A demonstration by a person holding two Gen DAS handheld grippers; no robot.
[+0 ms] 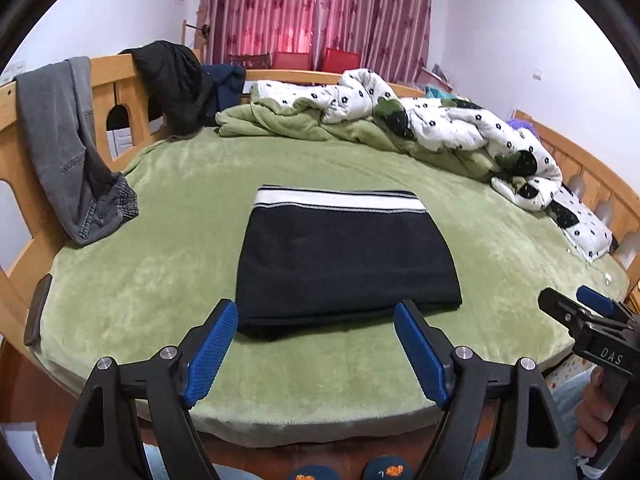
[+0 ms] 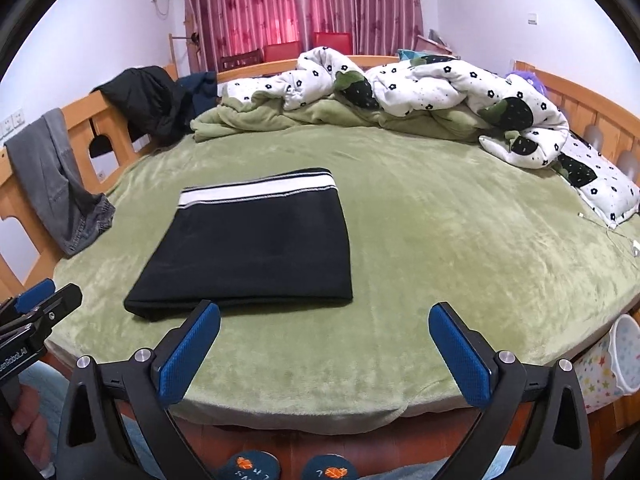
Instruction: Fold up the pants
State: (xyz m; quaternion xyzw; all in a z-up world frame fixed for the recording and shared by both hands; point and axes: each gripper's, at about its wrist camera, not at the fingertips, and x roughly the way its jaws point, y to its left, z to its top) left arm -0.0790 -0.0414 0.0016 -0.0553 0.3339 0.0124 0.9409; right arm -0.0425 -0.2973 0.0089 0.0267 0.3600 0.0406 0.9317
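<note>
- Centrally, the folded black pants (image 1: 348, 264) lie flat on the green bed blanket (image 1: 160, 280), white-striped waistband at the far edge.
- Likely soft, light and limp knit; layers may slide, so pinch all plies at the near folded edge.
- Left tongs (image 1: 316, 354) and right tongs (image 2: 324, 354): both apart, empty, clear of cloth.

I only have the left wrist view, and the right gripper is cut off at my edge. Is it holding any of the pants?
Observer: No. The right gripper is wide open with nothing between its pads; the folded pants lie ahead, to its left.
Operator: Anything near the bed's right edge to avoid?
Observer: A thin white cable with a plug lies on the green blanket there.
</note>
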